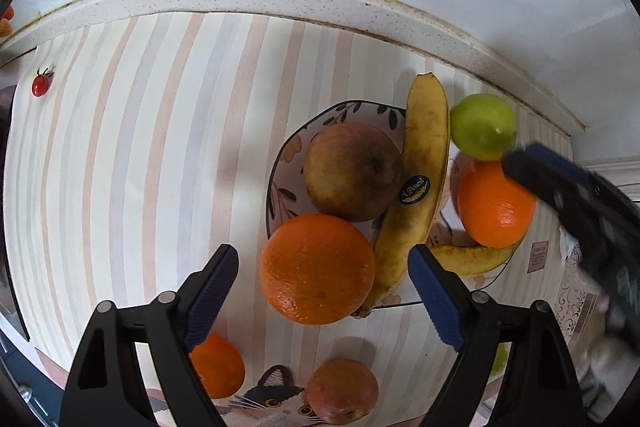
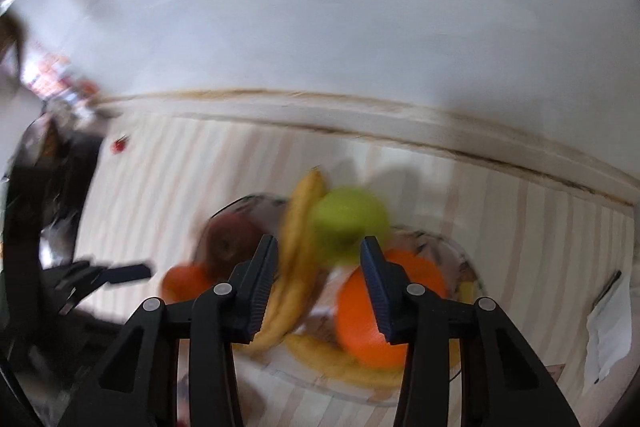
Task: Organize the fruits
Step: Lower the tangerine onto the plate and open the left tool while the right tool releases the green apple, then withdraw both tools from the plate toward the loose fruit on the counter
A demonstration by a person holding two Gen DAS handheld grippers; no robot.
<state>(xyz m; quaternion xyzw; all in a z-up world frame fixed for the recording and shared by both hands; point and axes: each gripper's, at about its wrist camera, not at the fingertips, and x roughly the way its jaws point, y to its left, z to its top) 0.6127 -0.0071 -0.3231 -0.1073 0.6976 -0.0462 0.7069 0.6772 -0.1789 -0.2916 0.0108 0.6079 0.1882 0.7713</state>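
Fruit loading is the step in hand. Left gripper [image 1: 322, 291] stands open, empty, its blue pads flanking the near orange [image 1: 316, 269] at the plate [image 1: 280, 163] rim's 7 o'clock. Right gripper [image 2: 318, 279] (blurred view) stands open, empty, over the bananas. Two loose fruits lie nearer. Next move: probably close on that orange and seat it farther in, toward 12 o'clock.
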